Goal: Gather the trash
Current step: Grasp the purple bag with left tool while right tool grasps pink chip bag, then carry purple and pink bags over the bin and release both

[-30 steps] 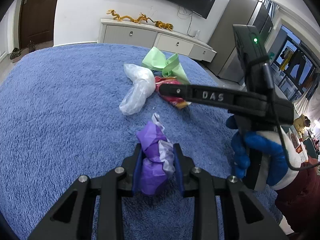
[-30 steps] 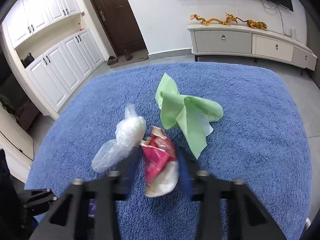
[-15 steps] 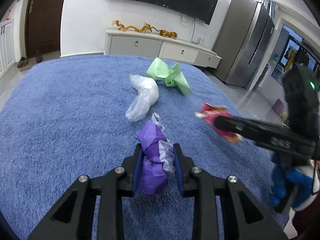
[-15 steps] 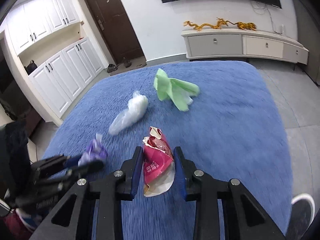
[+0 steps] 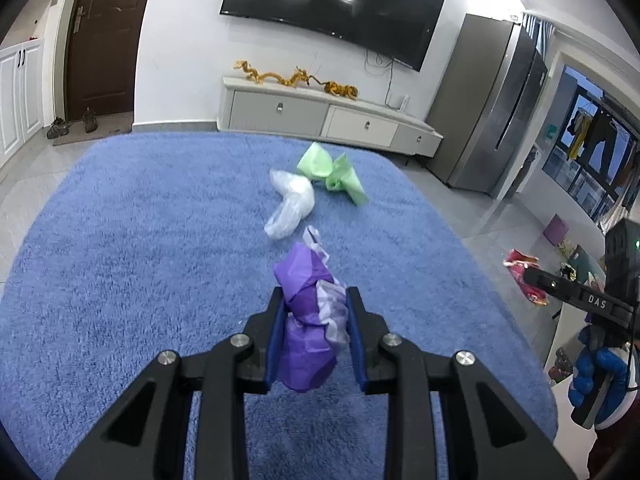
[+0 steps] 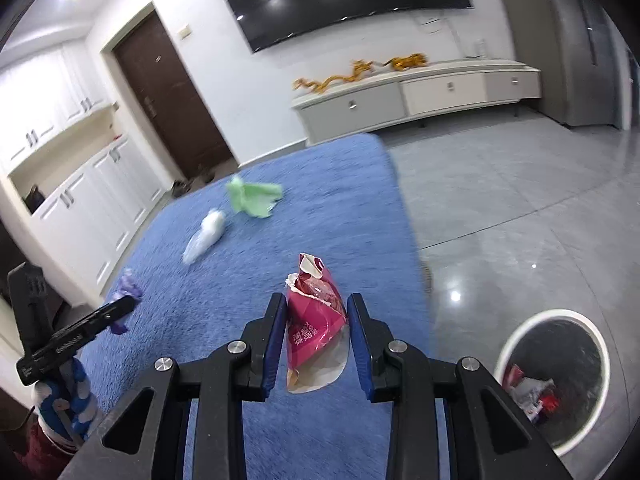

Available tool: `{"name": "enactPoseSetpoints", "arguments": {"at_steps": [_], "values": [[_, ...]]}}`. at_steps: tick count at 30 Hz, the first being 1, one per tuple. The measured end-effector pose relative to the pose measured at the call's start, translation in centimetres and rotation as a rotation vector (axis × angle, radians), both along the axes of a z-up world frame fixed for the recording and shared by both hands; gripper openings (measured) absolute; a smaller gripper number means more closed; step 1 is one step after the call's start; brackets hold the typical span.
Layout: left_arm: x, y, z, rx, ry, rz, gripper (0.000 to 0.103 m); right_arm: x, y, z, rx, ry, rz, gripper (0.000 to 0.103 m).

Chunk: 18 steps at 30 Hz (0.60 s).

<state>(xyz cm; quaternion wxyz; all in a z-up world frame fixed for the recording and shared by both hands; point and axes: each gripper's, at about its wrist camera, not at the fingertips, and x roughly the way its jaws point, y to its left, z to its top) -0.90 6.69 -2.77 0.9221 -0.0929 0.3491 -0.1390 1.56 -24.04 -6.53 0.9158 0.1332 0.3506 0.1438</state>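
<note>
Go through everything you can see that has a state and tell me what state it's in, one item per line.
left gripper: jaws shut on the purple wrapper
purple wrapper: crumpled, held off the rug
right gripper: jaws shut on the pink snack bag
pink snack bag: torn open, held
clear plastic bag: crumpled, lying on the blue rug
green bag: crumpled, on the rug
trash bin: open, holding some trash
door: shut

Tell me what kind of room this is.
Most likely a home living room. A big wall TV hangs above a low drawer cabinet, a blue rug covers the grey tiled floor, and a dark entry door has shoes left beside it.
</note>
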Motion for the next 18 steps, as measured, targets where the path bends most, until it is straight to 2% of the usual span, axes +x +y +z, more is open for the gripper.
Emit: {"name": "enactPoseSetpoints", "arguments": {"at_steps": [9,14,18], "values": [[-1.1,-4.5,3.7,0.009,-0.067,-0.089,0.027,-3.3,-5.9,1.0,0.007,-0.049,-0.132,0.029],[-0.1,-9.3,4.9,0.012,-0.063,-0.186,0.027,-5.1,-9.6,0.5,0.001,-0.050,-0.217,0.029],[0.7,-14.4,5.2,0.051,-0.056,-0.288,0.027,-6.2,-13.1,-0.8,0.016,-0.020,-0.287,0.030]]}}
